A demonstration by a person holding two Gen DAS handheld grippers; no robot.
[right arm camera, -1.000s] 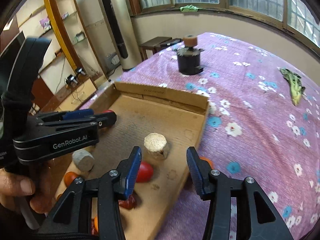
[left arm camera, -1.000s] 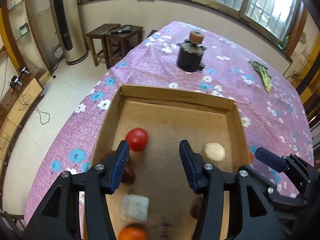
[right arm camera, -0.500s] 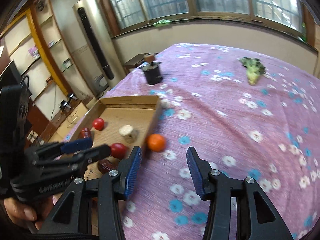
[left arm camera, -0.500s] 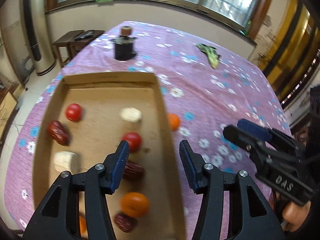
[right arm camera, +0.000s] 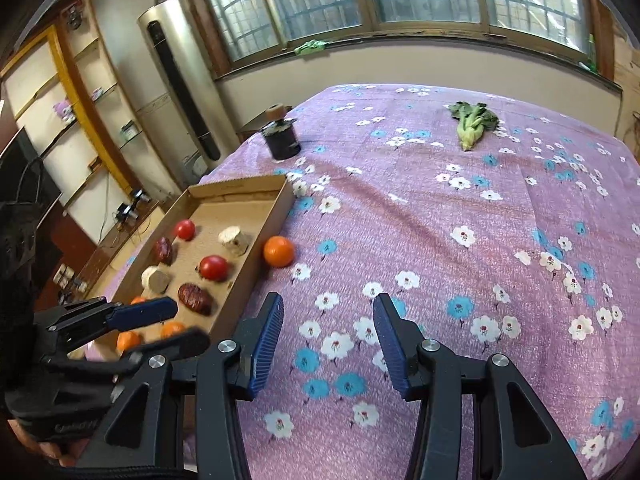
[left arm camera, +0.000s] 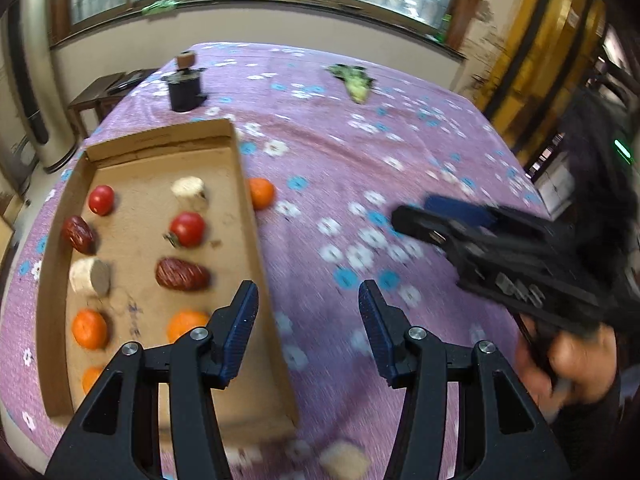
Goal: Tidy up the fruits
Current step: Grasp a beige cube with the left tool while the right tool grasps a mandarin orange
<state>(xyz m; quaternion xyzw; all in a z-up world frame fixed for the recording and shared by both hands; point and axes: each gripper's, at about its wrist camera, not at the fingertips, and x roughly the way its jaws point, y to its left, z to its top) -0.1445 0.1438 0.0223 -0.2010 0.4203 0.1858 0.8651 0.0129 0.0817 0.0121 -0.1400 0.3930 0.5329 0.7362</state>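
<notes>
Holding both sets of fingers partly open and empty, you keep the left gripper (left arm camera: 306, 334) over the cardboard tray (left arm camera: 244, 184) wall and the right gripper (right arm camera: 326, 342) above the flowered tabletop (right arm camera: 440, 216). One orange (right arm camera: 279, 251) lies outside, touching the tray wall, likely next; tomatoes, dates and other oranges sit inside in rows.

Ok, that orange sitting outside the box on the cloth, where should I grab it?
Grip the orange across its round middle, coming down from above. Keep the jaws parallel to the box wall, since that wall sits right beside it, and the tablecloth side is open.
</notes>
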